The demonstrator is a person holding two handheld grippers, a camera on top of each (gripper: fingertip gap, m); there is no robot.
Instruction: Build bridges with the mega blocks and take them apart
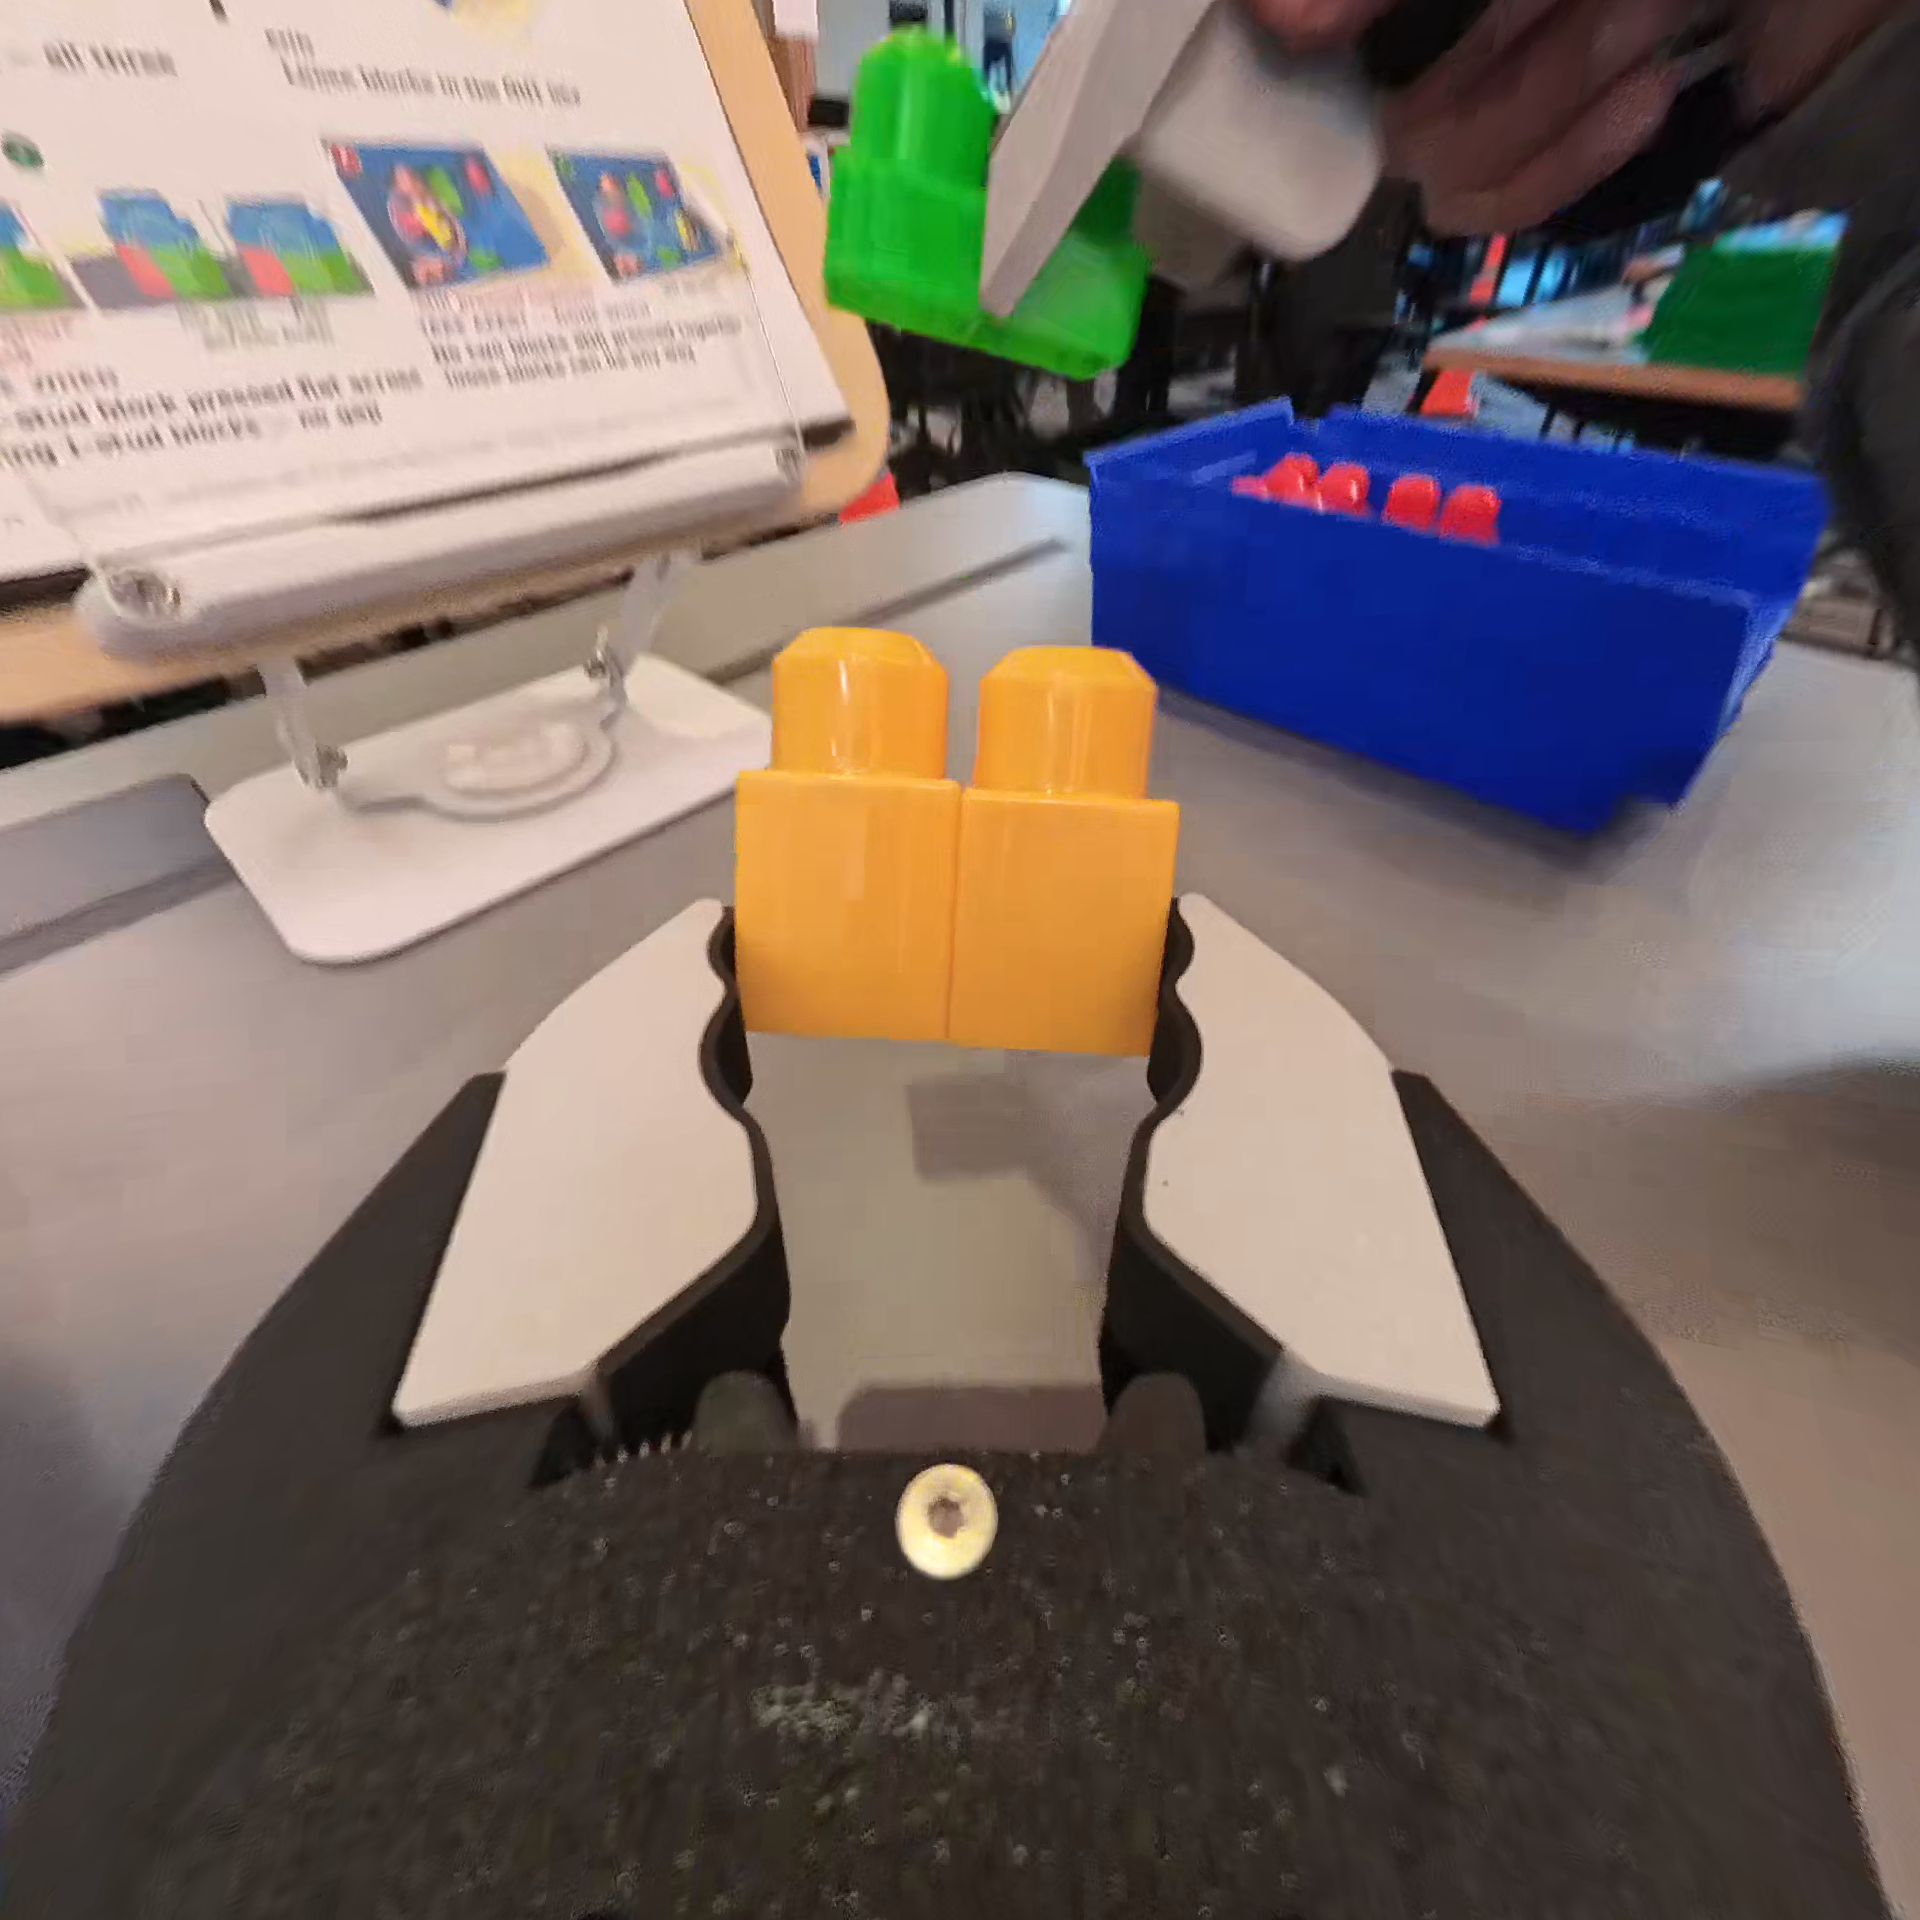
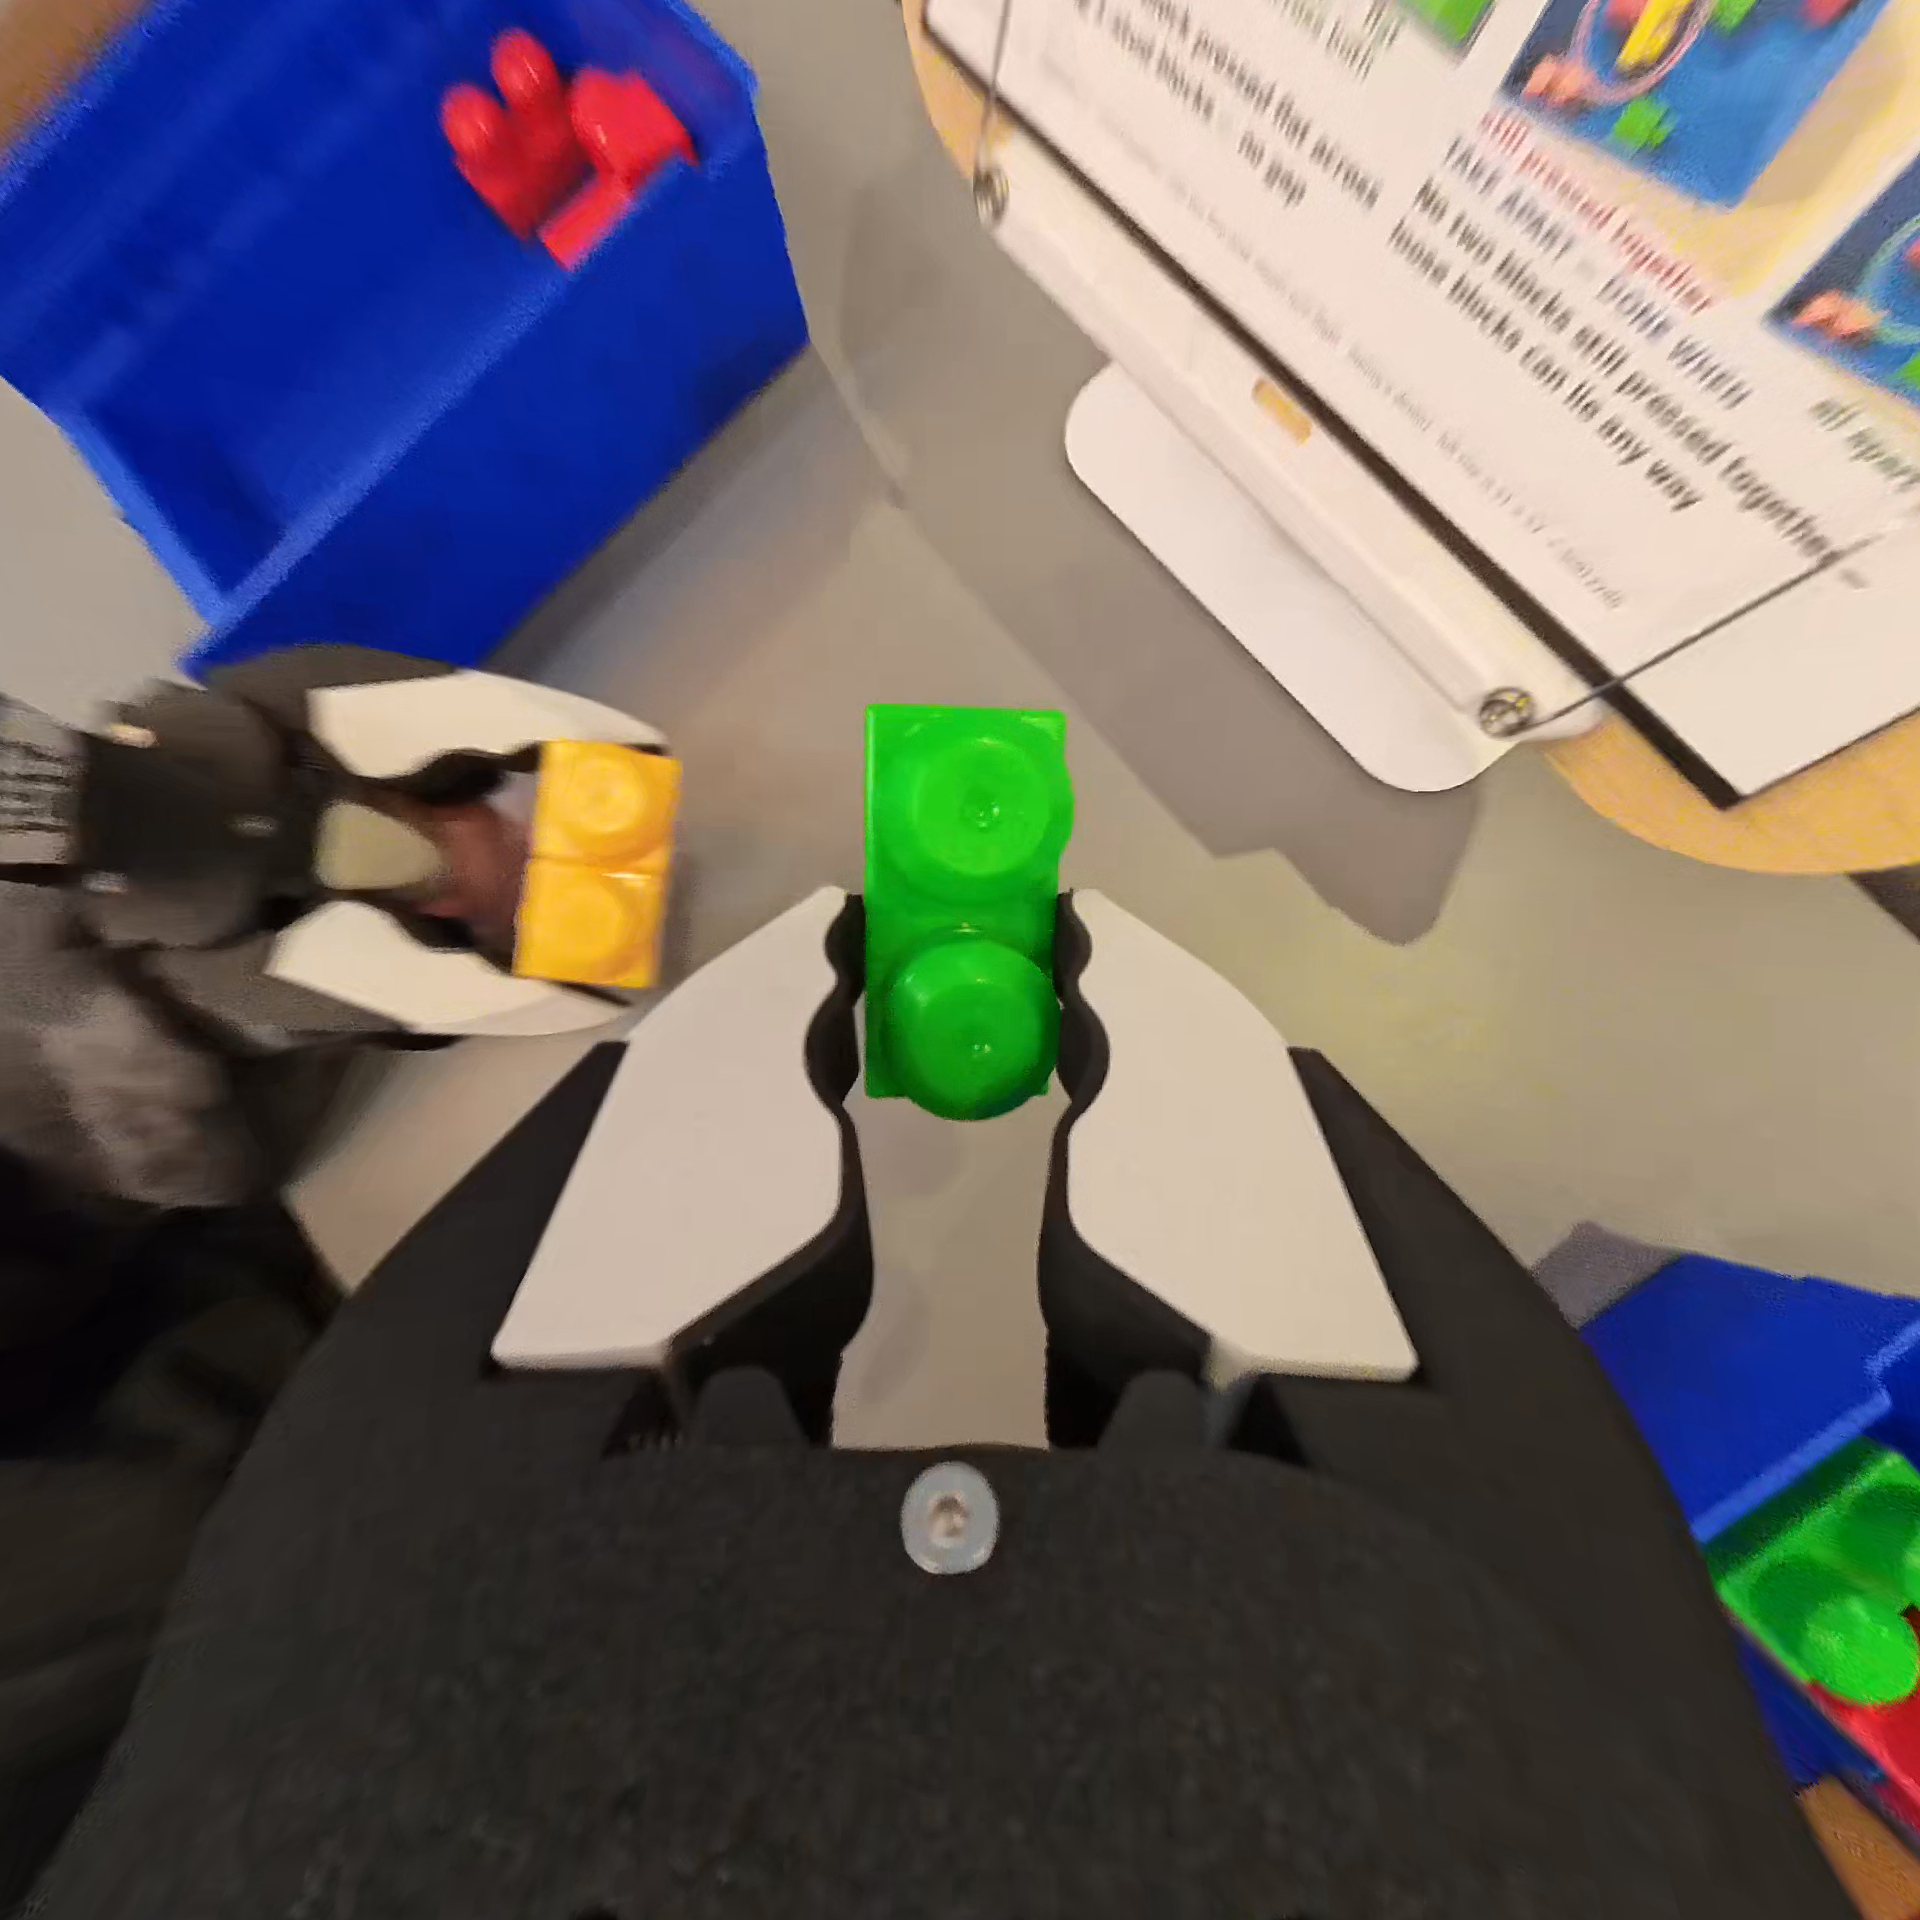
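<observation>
1. We begin with what we hold. In the centre of the left wrist view, the left gripper (image 1: 951,977) is clenched on two yellow blocks (image 1: 956,904), which stand side by side, studs up, above the grey table (image 1: 1455,1039). In the centre of the right wrist view, the right gripper (image 2: 961,997) is clenched on a green block (image 2: 964,904), seen studs-on from above.

2. We judge the step in hand to be capping the yellow pair with the green block to make the span of a bridge. The two are not yet joined: in the left wrist view the green block (image 1: 935,208) hangs tilted at upper centre, well above the yellow studs.

3. We level the green block first, so its underside faces the yellow studs squarely.

4. We line up its long side with the row of yellow studs; in the right wrist view the yellow pair (image 2: 597,862) sits left of centre, apart from the green.

5. We keep the yellow pair squeezed flush, since a gap between them could spoil the fit.

6. We press straight down, bracing from below.

7. The blue bin (image 1: 1455,623) at upper right holds red blocks (image 1: 1371,499); we keep clear of it and of the instruction sheet (image 1: 364,260) at upper left.
</observation>
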